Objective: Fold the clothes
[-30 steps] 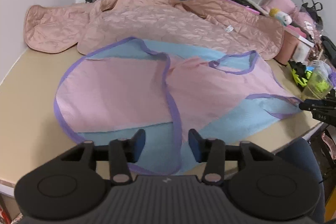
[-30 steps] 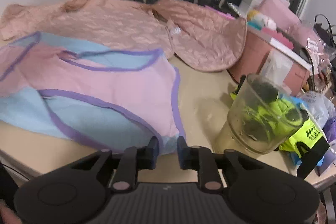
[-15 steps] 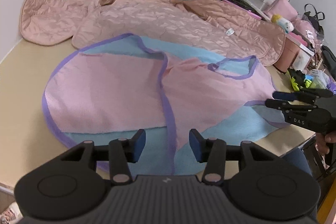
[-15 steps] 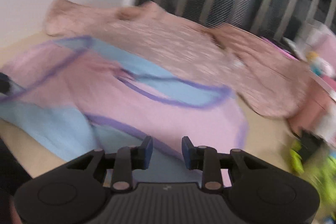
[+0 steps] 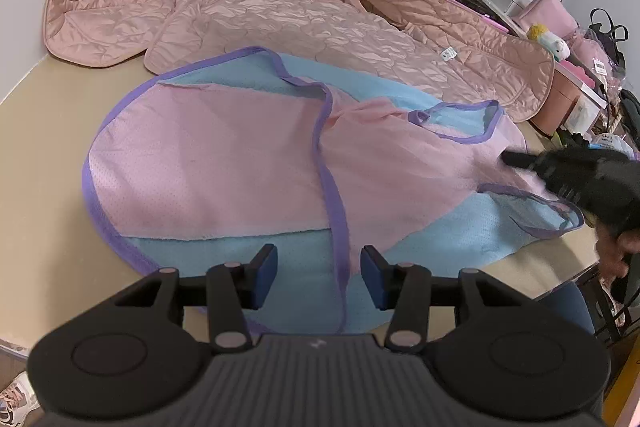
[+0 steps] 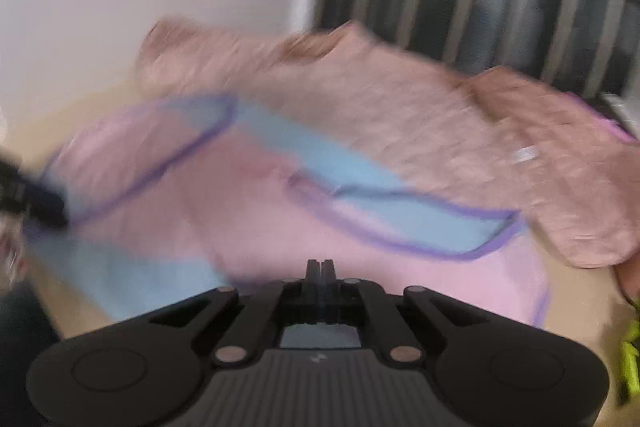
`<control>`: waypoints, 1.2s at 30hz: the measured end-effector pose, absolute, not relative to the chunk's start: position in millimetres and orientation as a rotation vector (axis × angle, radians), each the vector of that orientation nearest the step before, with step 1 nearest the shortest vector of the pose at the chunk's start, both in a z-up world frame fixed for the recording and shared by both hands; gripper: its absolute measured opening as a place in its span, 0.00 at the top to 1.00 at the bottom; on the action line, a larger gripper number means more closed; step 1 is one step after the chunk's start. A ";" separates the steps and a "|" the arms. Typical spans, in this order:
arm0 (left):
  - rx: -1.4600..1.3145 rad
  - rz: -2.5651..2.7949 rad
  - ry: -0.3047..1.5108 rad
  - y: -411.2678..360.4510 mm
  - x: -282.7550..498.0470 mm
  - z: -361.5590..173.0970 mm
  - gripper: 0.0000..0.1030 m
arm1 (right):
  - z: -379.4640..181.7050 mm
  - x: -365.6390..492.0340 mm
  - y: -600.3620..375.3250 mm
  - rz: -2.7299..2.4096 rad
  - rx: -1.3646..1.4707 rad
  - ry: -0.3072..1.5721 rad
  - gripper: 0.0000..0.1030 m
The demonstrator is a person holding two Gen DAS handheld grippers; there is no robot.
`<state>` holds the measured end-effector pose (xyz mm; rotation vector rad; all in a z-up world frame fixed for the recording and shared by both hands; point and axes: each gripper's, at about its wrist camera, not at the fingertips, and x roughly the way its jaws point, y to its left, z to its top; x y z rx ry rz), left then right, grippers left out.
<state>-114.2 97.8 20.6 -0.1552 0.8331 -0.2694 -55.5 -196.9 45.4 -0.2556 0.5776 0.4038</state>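
A pink and light-blue mesh garment (image 5: 224, 167) (image 6: 320, 235) with purple trim lies spread flat on the beige table (image 5: 44, 147). My left gripper (image 5: 318, 271) hangs open just above its near hem, and a purple trim line runs below the gap between the fingers. My right gripper (image 6: 320, 267) is shut, its fingers pressed together. In the left wrist view the right gripper (image 5: 508, 159) reaches in from the right over the garment's pink part near the neckline. The blur hides whether any cloth is pinched. The left gripper (image 6: 40, 203) shows at the right wrist view's left edge.
A quilted peach jacket (image 5: 300, 23) (image 6: 400, 107) lies spread along the back of the table under the barred window. Pink boxes (image 5: 560, 99), a plush toy (image 5: 548, 41) and bags crowd the right end. A person's hand (image 5: 616, 255) holds the right gripper.
The right gripper has swung left from the table's right end over the garment, and its jaws have gone from slightly apart to shut. The left gripper has stayed open in about the same place.
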 end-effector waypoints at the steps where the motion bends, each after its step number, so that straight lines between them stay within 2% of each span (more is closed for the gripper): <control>1: -0.155 -0.270 0.833 97.6 -114.0 20.5 0.54 | 51.8 -58.3 -202.2 0.381 -0.232 0.550 1.00; 3: -0.153 -0.274 0.834 97.3 -114.2 20.6 0.53 | 56.7 -60.4 -209.6 0.385 -0.205 0.562 1.00; 6: -0.152 -0.278 0.833 97.8 -114.3 20.5 0.53 | 51.2 -64.1 -209.0 0.448 -0.231 0.625 0.92; 7: -0.153 -0.278 0.832 98.3 -114.5 20.3 0.53 | 45.1 -68.4 -203.2 0.473 -0.287 0.626 0.82; 9: -0.157 -0.279 0.831 98.8 -114.5 20.0 0.53 | 33.3 -76.1 -187.4 0.479 -0.432 0.601 0.73; 13: -0.159 -0.277 0.829 97.0 -115.7 20.1 0.53 | 24.8 -74.4 -169.7 0.525 -0.540 0.568 0.70; 17: -0.163 -0.278 0.826 97.0 -116.3 19.8 0.53 | 25.9 -56.8 -168.9 0.584 -0.471 0.596 0.68; 18: -0.164 -0.278 0.825 97.0 -116.4 19.7 0.53 | 24.6 -50.3 -171.4 0.590 -0.447 0.615 0.71; 20: -0.165 -0.278 0.825 96.9 -116.6 19.9 0.53 | 24.3 -40.5 -177.9 0.587 -0.369 0.643 0.97; 21: -0.166 -0.279 0.825 97.4 -116.5 19.9 0.53 | 23.4 -39.3 -181.2 0.587 -0.331 0.660 1.00; 29: -0.164 -0.287 0.824 100.3 -117.2 19.7 0.53 | 36.5 -41.6 -205.9 0.485 -0.175 0.581 0.99; 30: -0.162 -0.287 0.823 100.1 -117.4 19.7 0.52 | 38.5 -38.2 -205.5 0.481 -0.149 0.584 0.94; 32: -0.160 -0.286 0.823 99.9 -117.3 19.5 0.52 | 41.7 -29.4 -202.4 0.483 -0.098 0.602 0.90; 34: -0.162 -0.285 0.822 99.8 -117.1 19.2 0.52 | 38.3 -24.4 -185.9 0.479 -0.145 0.618 0.62; 36: -0.167 -0.283 0.821 99.1 -117.2 19.0 0.52 | 30.8 -23.2 -164.6 0.442 -0.238 0.616 0.61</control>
